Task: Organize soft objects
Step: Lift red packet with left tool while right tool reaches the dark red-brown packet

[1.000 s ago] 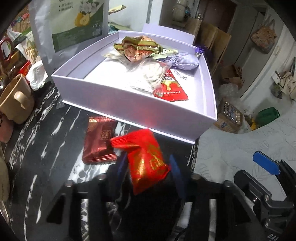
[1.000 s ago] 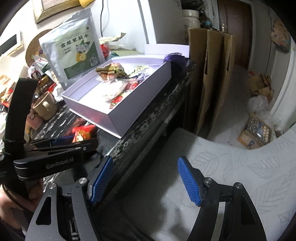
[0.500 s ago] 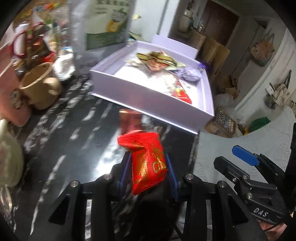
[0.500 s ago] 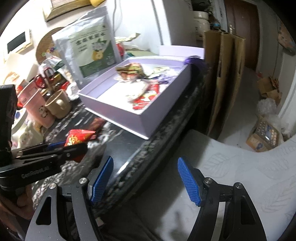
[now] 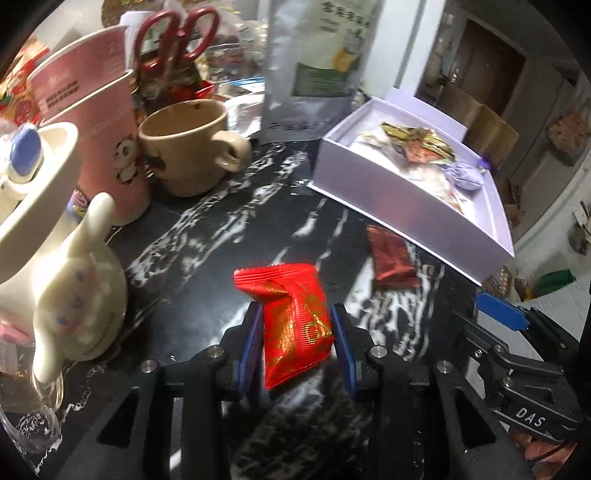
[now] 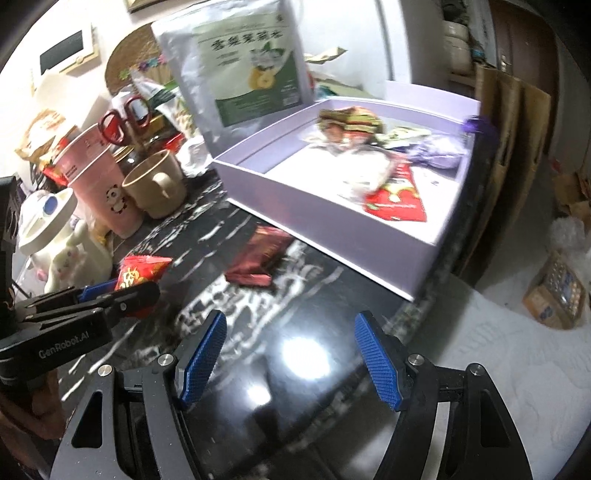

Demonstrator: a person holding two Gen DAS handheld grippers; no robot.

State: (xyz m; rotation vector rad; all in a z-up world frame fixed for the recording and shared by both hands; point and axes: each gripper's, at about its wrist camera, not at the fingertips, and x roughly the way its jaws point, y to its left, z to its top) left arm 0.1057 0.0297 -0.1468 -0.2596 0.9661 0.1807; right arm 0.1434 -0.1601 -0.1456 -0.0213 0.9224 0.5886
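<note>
My left gripper (image 5: 295,332) is shut on a bright red snack packet (image 5: 295,321), held above the black marble counter (image 5: 207,236). In the right wrist view the same red packet (image 6: 140,271) shows at the left gripper's tips (image 6: 110,291). A dark red packet (image 5: 391,258) lies flat on the counter just in front of the lilac box (image 5: 399,218). The box (image 6: 332,221) holds several wrapped snacks and a lilac pouch (image 6: 439,151). My right gripper (image 6: 291,354) hangs open over the counter's near edge, nothing between its blue pads; the dark red packet (image 6: 262,254) lies ahead of it.
A tan mug (image 5: 192,147), pink paper cups (image 5: 96,122), red-handled scissors (image 5: 173,33) and a white bunny figure (image 5: 77,291) crowd the counter's left. A tall silver pouch (image 6: 240,62) stands behind the box. Right of the counter edge lies a white patterned surface (image 6: 498,369).
Both grippers swung left across the counter. The left one, still holding the red packet, drew back from the box, so the mug, cups and bunny figure came into its view.
</note>
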